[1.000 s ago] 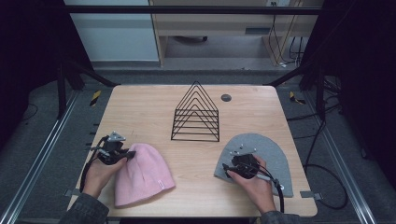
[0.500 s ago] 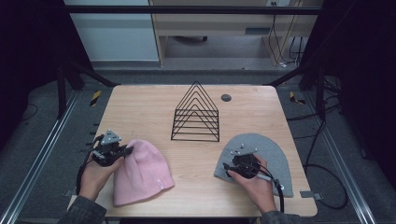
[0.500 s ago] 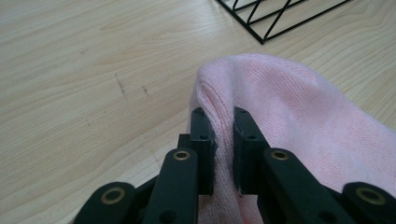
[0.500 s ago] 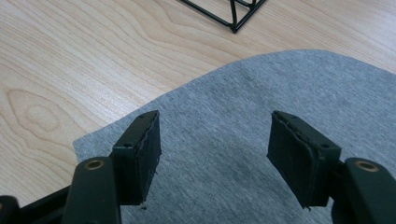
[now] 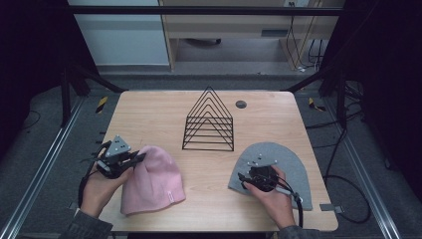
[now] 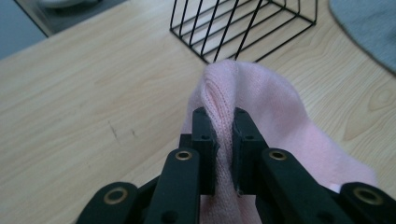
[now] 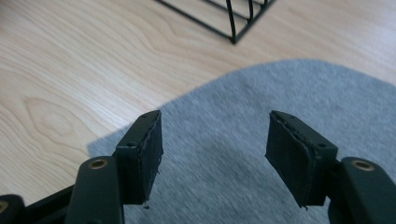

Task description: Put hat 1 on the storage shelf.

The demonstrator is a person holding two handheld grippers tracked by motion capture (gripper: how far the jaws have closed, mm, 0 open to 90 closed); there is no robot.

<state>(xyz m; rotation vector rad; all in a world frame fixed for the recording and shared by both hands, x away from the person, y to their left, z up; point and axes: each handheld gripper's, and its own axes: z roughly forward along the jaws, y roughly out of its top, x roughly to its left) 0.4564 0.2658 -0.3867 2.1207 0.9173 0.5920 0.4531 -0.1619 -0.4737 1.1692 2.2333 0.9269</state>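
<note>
As seen from the high view: left hand-held gripper at the near left of the counter, pinching the crown edge of the pink beanie, with that edge raised slightly and the rest of the hat lying flat. Right hand-held gripper over the near left edge of the grey beanie, which lies flat at the near right. Between and beyond the two hats, a black wire rack, upright, apart from both and with nothing on it.

In the left gripper view: left hand-held gripper pressed together on a bunched fold of pink beanie, knit squeezed between both pads and rising above them. Wire rack ahead on the bare wood, a corner of grey beanie at the far right.

In the right gripper view: right hand-held gripper spread wide, nothing between the pads, grey beanie flat beneath and ahead. Cannot tell whether the tips touch the cloth. Foot of the wire rack at the top.

Judged from this: grip on the pink hat done and the lift barely begun; grey hat not yet gripped. Left to do, probably: closing on the grey hat, raising both, carrying them wherever they belong, perhaps the rack.
</note>
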